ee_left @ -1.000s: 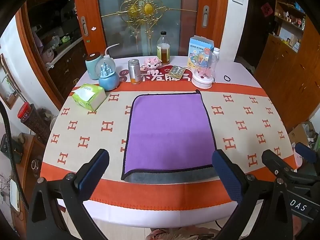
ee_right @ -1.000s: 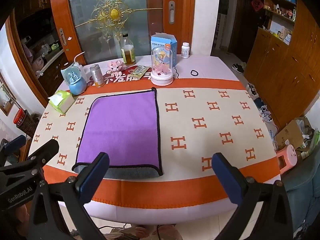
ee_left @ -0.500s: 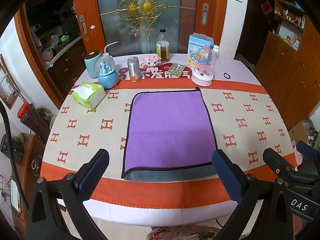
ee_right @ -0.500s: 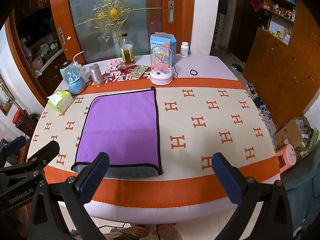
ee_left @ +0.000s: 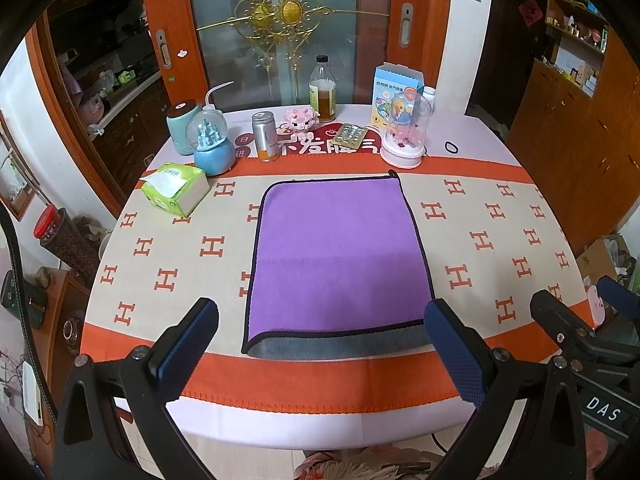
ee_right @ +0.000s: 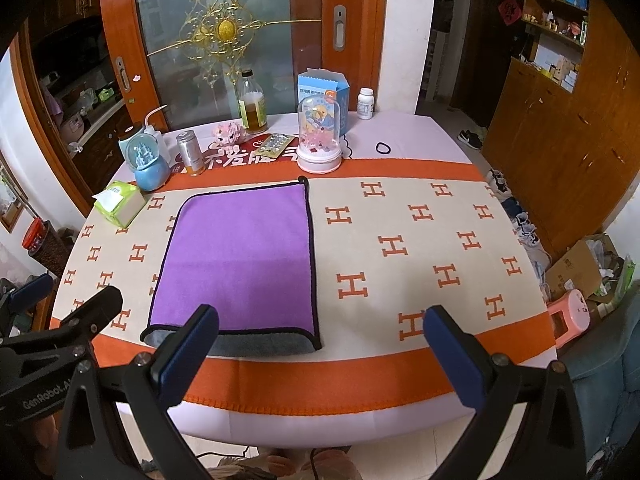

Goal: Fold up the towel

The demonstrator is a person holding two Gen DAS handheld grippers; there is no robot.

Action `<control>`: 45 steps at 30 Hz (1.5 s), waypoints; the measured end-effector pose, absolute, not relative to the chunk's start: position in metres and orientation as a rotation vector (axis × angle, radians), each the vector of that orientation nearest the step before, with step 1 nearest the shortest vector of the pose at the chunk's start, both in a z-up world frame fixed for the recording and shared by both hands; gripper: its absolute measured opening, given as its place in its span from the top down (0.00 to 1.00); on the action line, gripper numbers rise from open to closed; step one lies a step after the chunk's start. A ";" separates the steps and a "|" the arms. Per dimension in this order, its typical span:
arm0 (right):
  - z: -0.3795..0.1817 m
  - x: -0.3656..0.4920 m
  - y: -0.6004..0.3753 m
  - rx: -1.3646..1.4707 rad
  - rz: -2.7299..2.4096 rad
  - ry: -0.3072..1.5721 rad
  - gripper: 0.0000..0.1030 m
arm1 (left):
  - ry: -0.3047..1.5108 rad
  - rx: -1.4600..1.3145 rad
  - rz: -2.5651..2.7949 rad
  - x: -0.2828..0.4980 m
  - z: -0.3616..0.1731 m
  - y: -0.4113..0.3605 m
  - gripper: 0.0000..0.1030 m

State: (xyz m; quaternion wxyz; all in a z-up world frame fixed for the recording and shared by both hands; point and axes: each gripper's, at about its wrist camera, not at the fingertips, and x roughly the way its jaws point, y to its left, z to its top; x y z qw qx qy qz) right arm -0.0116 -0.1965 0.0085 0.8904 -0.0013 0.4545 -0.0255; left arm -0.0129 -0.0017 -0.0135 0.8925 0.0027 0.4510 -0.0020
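Note:
A purple towel with a black hem lies flat on the table, folded over so a grey strip shows along its near edge; it also shows in the right wrist view. My left gripper is open and empty, held above the table's near edge in front of the towel. My right gripper is open and empty, near the towel's near right corner. In the left wrist view the right gripper shows at the right edge; in the right wrist view the left gripper shows at the left.
The round table has an orange-and-cream cloth. Along its far side stand a tissue box, a snow globe, a teal canister, a can, a bottle, a domed ornament and a carton. A hair tie lies far right.
Both grippers have drawn back and up a little, so the table and towel sit slightly lower and farther in view. The towel has not moved.

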 end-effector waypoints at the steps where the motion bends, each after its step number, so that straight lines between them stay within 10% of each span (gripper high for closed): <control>1: 0.009 -0.012 -0.197 -0.002 -0.055 0.943 0.01 | 0.937 0.005 -0.004 -0.011 -0.013 -0.002 0.01; 45: 0.012 -0.010 -0.194 -0.013 -0.062 0.944 0.01 | 0.952 0.005 -0.001 -0.009 -0.011 0.004 0.01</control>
